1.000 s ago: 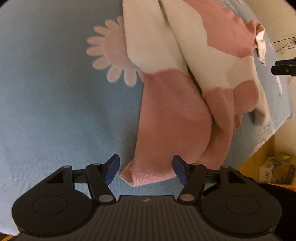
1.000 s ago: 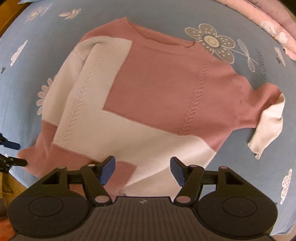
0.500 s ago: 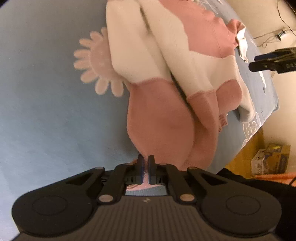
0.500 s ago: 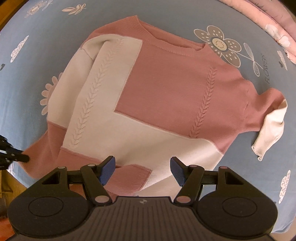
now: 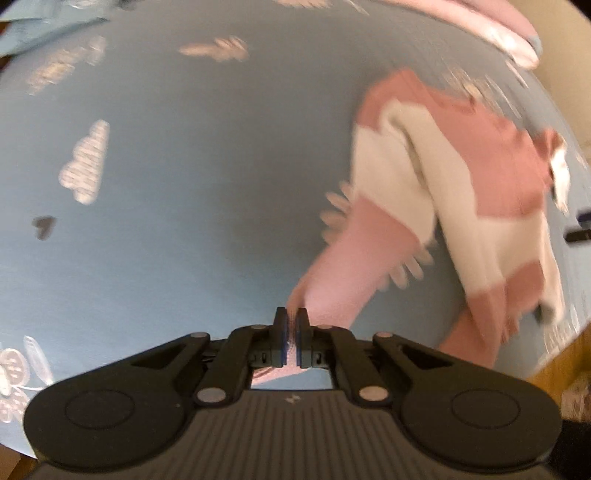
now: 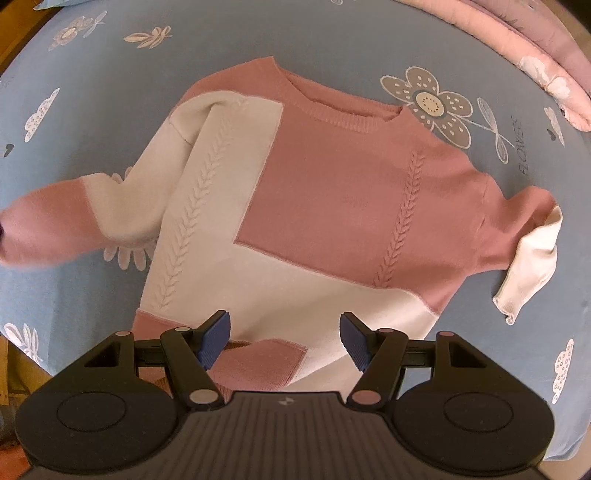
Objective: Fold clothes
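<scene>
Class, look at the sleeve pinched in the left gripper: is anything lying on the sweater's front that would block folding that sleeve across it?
Nothing visible does. The left gripper is shut on the pink cuff of the sleeve, and the sweater lies flat on the blue sheet with its front bare. The open right gripper hovers above the hem, touching nothing.

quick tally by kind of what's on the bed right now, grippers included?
Sweater: 1, pink and cream, body flat on the blue bedsheet
Grippers: 2, left gripper shut on the sweater's pink cuff, right gripper open above the hem
Pink quilt at the far edge: 1
Total: 4
</scene>
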{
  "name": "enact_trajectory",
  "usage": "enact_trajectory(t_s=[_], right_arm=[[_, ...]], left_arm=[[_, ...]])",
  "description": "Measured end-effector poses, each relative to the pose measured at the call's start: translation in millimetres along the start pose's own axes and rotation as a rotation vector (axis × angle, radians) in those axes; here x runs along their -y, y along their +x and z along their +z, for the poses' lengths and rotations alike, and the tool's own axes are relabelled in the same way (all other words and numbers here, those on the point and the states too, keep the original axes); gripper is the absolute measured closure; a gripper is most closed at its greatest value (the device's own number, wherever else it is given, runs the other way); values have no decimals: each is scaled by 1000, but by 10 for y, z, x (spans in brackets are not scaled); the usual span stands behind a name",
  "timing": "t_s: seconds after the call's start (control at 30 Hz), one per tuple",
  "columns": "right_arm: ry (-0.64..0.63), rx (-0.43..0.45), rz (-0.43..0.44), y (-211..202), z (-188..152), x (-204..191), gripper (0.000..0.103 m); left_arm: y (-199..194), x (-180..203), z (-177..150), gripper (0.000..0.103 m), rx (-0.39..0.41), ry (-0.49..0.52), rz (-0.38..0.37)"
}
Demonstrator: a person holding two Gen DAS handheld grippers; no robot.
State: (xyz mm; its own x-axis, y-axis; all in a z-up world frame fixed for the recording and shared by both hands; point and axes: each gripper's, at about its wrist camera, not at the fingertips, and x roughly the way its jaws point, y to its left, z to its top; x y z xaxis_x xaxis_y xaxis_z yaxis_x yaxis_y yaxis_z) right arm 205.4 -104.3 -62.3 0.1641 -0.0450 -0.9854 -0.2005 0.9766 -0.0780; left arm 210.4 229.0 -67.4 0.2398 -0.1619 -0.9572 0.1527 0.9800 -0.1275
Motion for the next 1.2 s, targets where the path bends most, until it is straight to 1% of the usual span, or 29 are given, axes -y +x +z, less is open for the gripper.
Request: enact_trajectory(t_s=[0.13,0.33,0.47,0.57,0.77,0.9,1.1,1.2], right_arm=[[1,3,-8,-29,32,16,33],[12,11,-24,-75,64,60,33],[24,3,-37,-58,58,84,33],[27,-9,-41,-35,57,77,33],[26,-21,-45,6,74,45,33],[26,-27,-45,53,88,24,33],[25,-53,-46,174,67,-14,33],[24,-64,-48,237,29,-22,33]], left_arm=[[-146,-196,150,101,53,-27,65],[-289,-566,350,101,110,-116,173],[-377,-794,476,101,150,-146,245],[-446,-934,561,101,174,-157,284],[-437,-1214,726,100,206,-185,327],[-286,-1342,825,99,198,-201,344],[269,-1497,934,99,117,-228,380],[509,-1546,963,99,87,-242,386]])
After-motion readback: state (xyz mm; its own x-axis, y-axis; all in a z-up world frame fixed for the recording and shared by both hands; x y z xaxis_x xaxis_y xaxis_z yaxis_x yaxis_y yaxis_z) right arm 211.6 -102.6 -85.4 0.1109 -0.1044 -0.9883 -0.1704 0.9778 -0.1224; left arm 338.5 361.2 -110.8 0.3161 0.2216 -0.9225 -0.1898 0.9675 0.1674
